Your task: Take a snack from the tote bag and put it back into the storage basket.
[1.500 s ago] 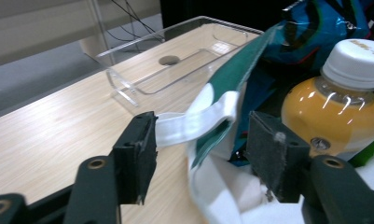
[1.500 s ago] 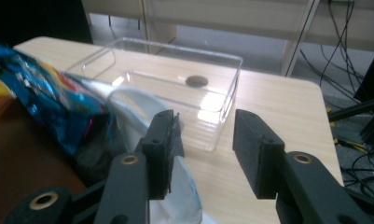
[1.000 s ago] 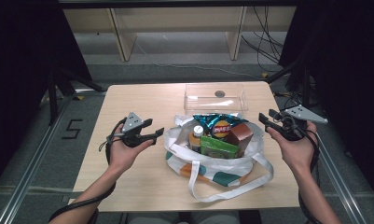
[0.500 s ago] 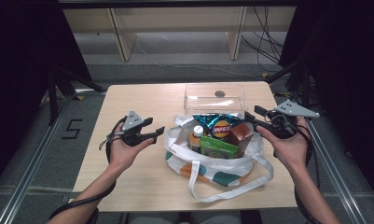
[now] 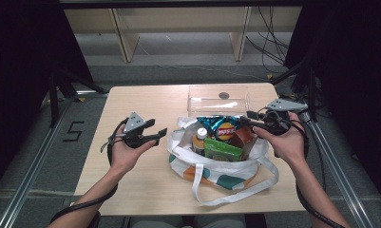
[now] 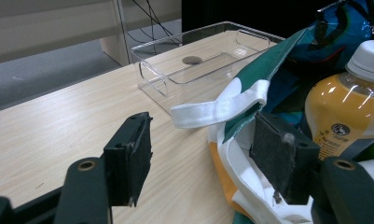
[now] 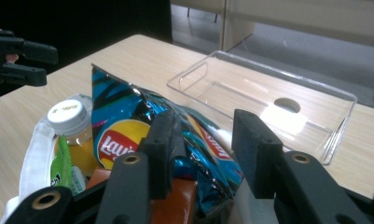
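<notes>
— Progress so far?
— Barely begun, by the look of it: tote bag (image 5: 216, 164) packed full at the table's middle, clear tray (image 5: 218, 98) behind it bare. Blue chip bag (image 7: 175, 140) standing tallest among the goods, beside the orange drink bottle (image 5: 199, 140) and a green packet (image 5: 221, 149).
— Right gripper (image 5: 254, 122)?
— Over the bag's right rim, jaws just narrowing around the chip bag's top edge; foil between them, pads not seen pressing yet, so apart, nothing lifted.
— Left gripper (image 5: 158, 134)?
— Jaws wide apart, empty, level with the bag's left edge, near the white handle (image 6: 219, 108) but off it.
— Left to do?
— Everything, most likely: clamp, lift out, set in the tray.
— Room to move?
— Short clear path from bag to tray. Tray near the far table edge (image 5: 188, 86), so little margin beyond it. Bare tabletop on the left; loose strap trailing toward the near edge, a possible snag
</notes>
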